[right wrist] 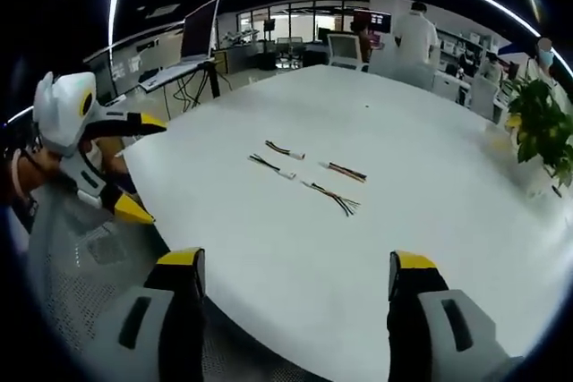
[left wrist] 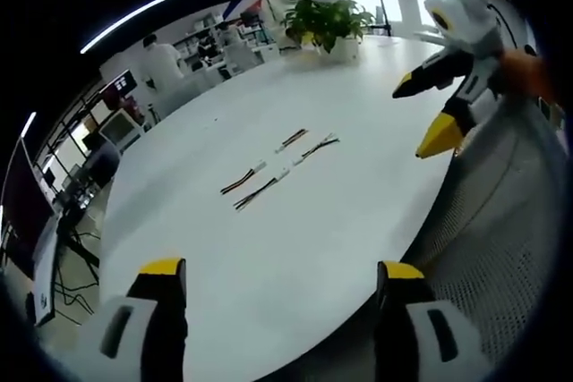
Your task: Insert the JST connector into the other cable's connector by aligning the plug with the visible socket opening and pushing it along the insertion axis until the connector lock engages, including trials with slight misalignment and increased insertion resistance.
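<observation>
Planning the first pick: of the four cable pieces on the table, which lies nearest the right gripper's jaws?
The fanned-wire cable, lowest of the four in the right gripper view. Its dark wires splay out at one end; the other three lie farther up the white table.

We see four short cables lying flat on the white worktop point(right wrist: 430, 221), grouped in two pairs near its middle. Each has thin coloured wires ending in a small white connector: cable one point(right wrist: 284, 149), cable two point(right wrist: 272, 167), cable three point(right wrist: 346, 172), cable four point(right wrist: 331, 197). None are joined.

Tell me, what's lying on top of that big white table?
Four short wired cables lie mid-table, and a potted plant stands at its far edge. Nothing covers them.
</observation>
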The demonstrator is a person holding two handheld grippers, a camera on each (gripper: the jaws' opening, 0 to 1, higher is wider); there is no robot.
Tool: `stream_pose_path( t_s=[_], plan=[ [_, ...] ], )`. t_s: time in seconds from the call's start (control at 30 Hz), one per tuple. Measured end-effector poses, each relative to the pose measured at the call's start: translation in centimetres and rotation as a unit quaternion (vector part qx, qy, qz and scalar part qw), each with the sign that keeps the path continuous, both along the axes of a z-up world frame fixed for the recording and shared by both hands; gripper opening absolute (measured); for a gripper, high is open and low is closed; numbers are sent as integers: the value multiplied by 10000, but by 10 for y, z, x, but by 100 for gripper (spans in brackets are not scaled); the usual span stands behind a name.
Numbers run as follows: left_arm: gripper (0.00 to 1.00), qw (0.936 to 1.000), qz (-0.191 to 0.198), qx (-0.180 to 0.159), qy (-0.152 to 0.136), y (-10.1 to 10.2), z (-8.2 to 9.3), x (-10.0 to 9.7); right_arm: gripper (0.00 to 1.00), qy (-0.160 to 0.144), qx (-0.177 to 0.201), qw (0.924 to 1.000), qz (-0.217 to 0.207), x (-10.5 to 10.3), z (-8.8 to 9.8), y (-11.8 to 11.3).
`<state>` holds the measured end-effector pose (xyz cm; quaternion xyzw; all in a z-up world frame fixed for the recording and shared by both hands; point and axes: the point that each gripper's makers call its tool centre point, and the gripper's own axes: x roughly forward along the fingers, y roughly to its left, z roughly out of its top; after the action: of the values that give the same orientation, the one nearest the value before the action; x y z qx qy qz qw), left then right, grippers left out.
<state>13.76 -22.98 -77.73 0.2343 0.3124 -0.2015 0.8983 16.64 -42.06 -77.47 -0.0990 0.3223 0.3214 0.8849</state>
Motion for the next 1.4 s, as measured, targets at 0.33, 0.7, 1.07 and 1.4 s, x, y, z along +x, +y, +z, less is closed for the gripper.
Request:
stream_pose_path(
  t_s=[0.33, 0.7, 1.07, 1.4],
  plan=[
    [84, 9993, 182, -282, 168, 2, -1, 1, 73, 70, 161, 9998, -128, 6, 2, -2],
    [83, 9989, 138, -340, 301, 0, -4, 0, 68, 468, 550, 9971, -245, 6, -6, 1],
    [80, 9971, 118, -696, 285, -2, 5, 4, 47, 308, 670, 9973, 12, 10, 4, 7],
    [76, 9928, 182, -1186, -63, 3, 45, 38, 45, -279, 542, 9981, 122, 49, 55, -16]
  ],
)
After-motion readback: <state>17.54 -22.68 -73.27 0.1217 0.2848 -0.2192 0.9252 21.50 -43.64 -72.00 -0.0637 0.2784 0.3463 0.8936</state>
